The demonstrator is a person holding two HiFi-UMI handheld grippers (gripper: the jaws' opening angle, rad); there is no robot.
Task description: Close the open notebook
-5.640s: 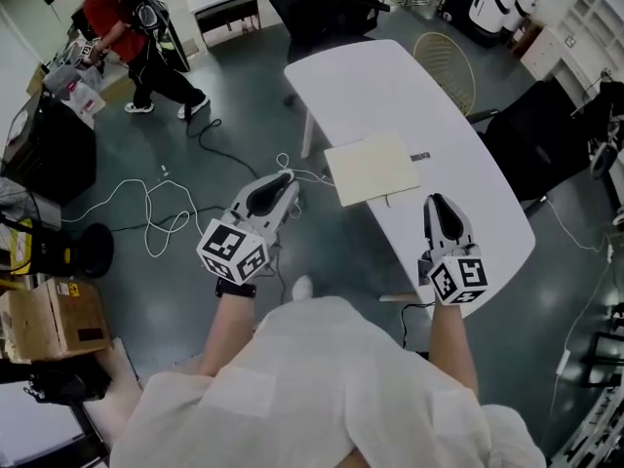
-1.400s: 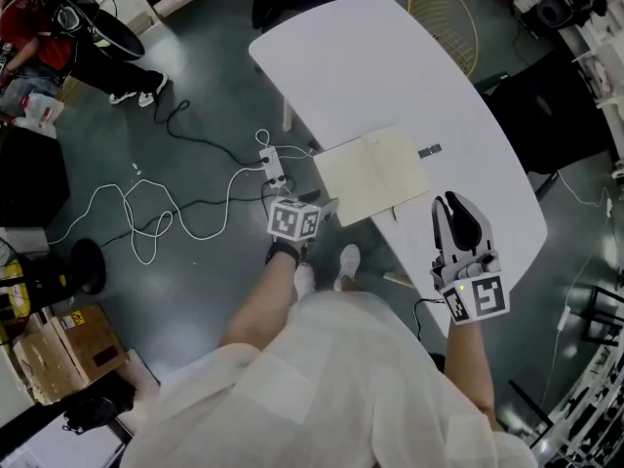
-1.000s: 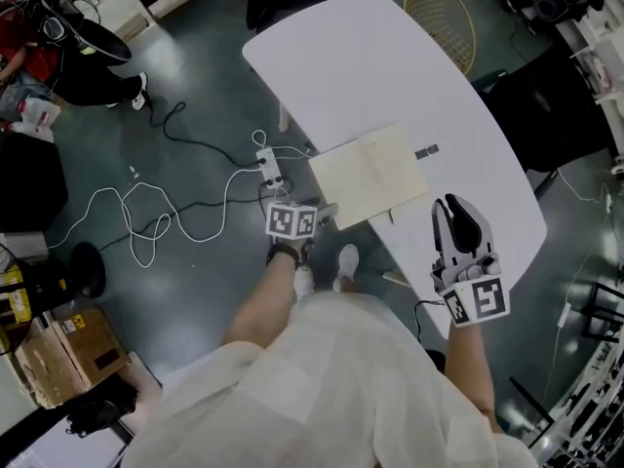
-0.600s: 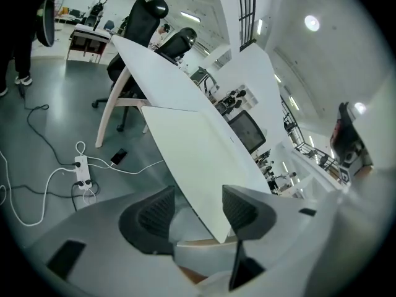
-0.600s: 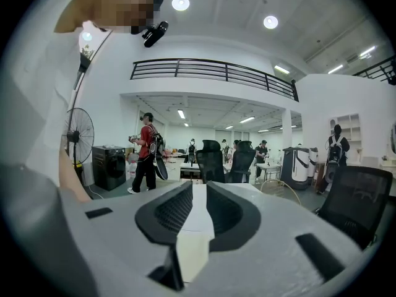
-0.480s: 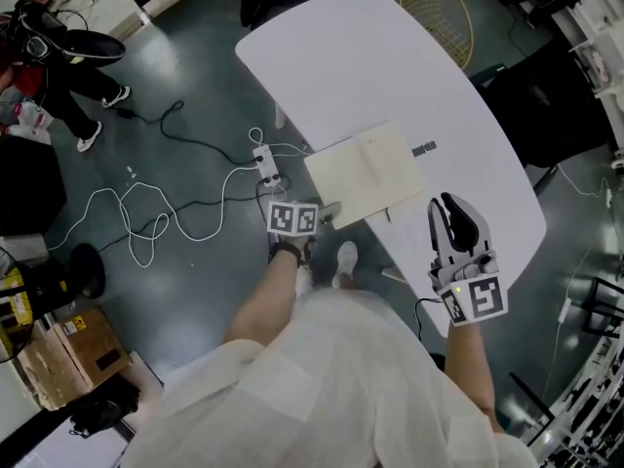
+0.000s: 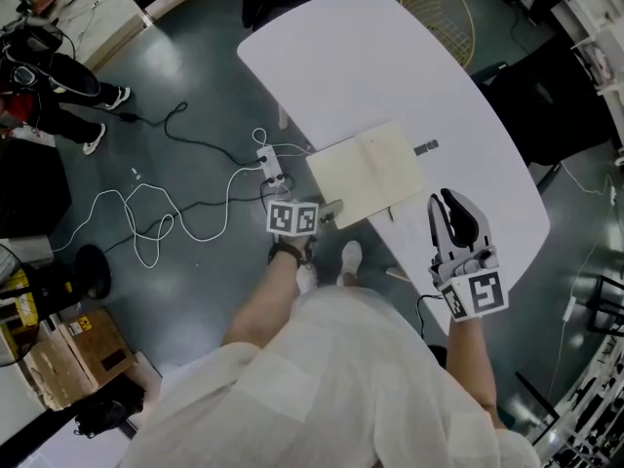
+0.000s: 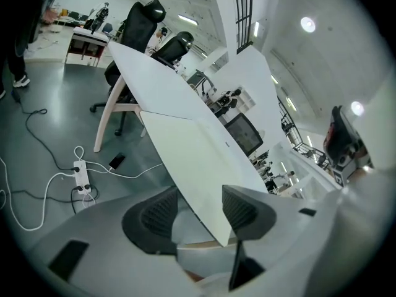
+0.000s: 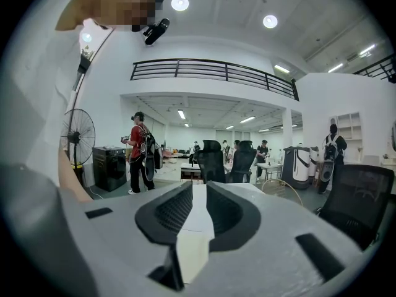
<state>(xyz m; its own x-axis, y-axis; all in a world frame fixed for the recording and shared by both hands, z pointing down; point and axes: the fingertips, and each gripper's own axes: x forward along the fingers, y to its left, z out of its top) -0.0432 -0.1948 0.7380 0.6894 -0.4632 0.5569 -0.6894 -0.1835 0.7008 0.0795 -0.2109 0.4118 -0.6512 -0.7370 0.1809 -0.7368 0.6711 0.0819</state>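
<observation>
Left tool (image 7: 330, 210) has moved onto notebook (image 7: 366, 174) corner, jaws apart.

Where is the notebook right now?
In the head view, the notebook lies open on the white table, at its left edge, with the left claw at its near corner.

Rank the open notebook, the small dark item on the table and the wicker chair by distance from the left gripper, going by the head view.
1. Open notebook: its near corner sits between the jaws of the left gripper.
2. Small dark item: on the table, just past the notebook's right edge.
3. Wicker chair: beyond the table's far end, top right.
</observation>
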